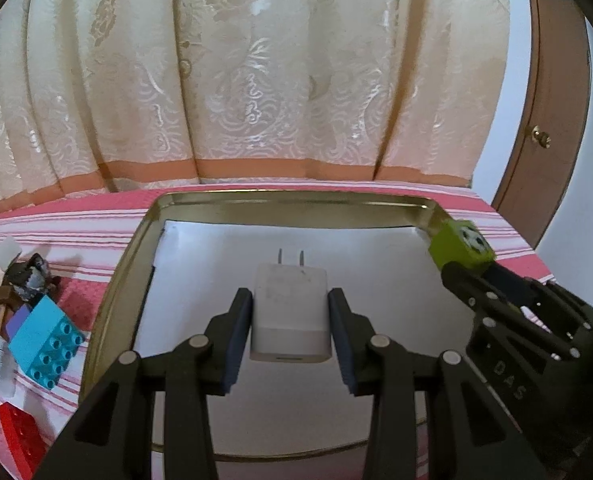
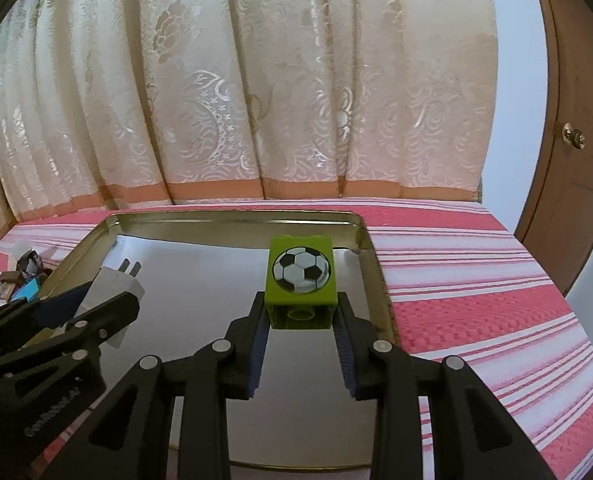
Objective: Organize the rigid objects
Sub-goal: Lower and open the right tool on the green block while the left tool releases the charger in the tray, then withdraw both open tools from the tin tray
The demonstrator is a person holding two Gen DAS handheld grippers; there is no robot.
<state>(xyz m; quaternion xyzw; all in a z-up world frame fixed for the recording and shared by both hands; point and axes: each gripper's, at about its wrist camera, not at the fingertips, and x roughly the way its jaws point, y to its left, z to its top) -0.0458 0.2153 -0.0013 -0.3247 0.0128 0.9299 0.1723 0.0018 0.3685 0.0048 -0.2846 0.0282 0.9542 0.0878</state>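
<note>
Left gripper (image 1: 290, 312), jaws clamped on white charger (image 1: 290, 312), prongs pointing away, over tray (image 1: 296, 202) centre. Right gripper (image 2: 301, 312) clamps green block (image 2: 301, 276) near tray's far right corner. Striped bedspread (image 2: 476, 280); curtain (image 2: 256, 80) behind.

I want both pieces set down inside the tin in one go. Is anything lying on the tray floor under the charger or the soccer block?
Nothing visible. The gold metal tray shows only its bare white floor beneath the white plug-in charger in the left tool and the green soccer-ball block in the right tool. The other toys lie outside, left of the tray.
</note>
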